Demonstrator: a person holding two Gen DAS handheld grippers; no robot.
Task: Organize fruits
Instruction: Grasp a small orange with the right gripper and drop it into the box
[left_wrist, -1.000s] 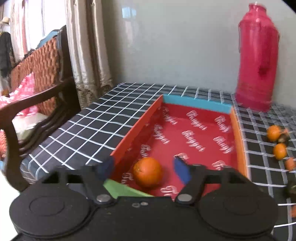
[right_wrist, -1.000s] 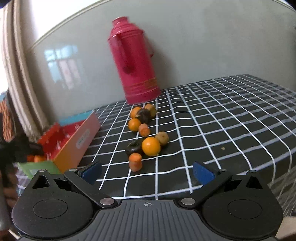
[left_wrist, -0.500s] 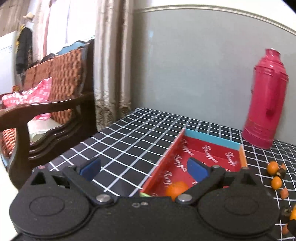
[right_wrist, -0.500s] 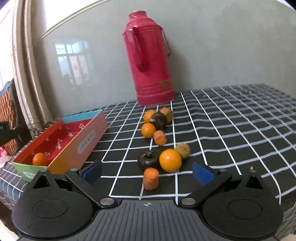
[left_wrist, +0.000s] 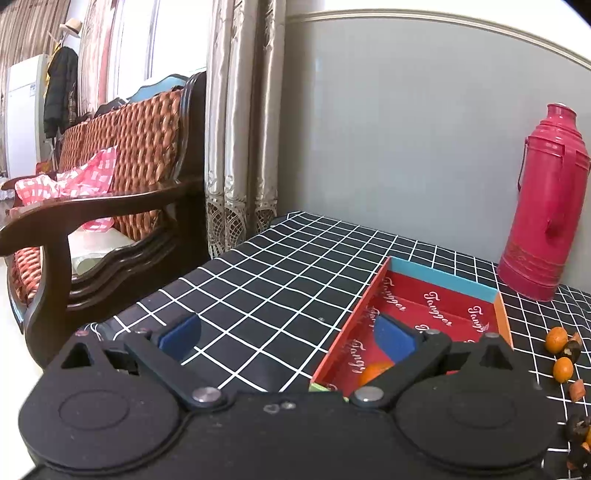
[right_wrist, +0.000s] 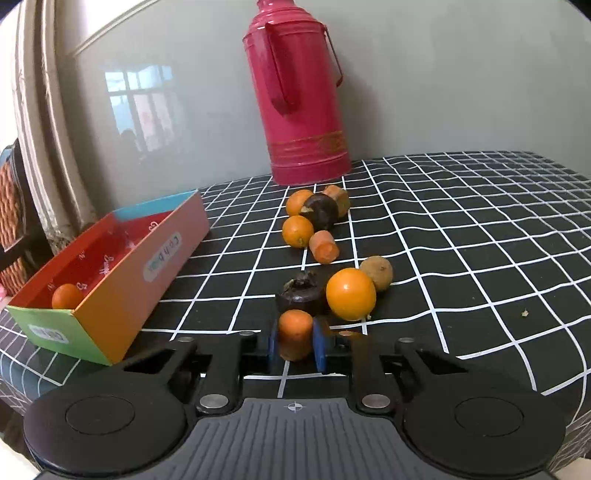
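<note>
My right gripper (right_wrist: 295, 341) is shut on a small orange carrot-like piece (right_wrist: 294, 334) at the near end of a fruit cluster on the checked cloth. Just beyond it lie a dark mangosteen (right_wrist: 301, 295), a big orange (right_wrist: 351, 293) and a brownish fruit (right_wrist: 377, 273). Farther back sit two small oranges (right_wrist: 297, 230), another dark fruit (right_wrist: 322, 211) and a carrot piece (right_wrist: 324, 246). The colourful box (right_wrist: 155, 258) to the left holds one orange (right_wrist: 66, 296). My left gripper (left_wrist: 288, 336) is open and empty, above the cloth left of the box (left_wrist: 443, 291); its orange (left_wrist: 373, 371) shows behind the right finger.
A tall red thermos (right_wrist: 301, 92) stands by the grey wall behind the fruit. A wooden armchair (left_wrist: 110, 206) with a checked cloth on it and a curtain (left_wrist: 240, 129) are left of the table. The table's near edge runs under both grippers.
My right gripper moved in on the fruit cluster and shut on the nearest orange piece. My left gripper drew back and left from the box, leaving the orange inside, and opened wider.
</note>
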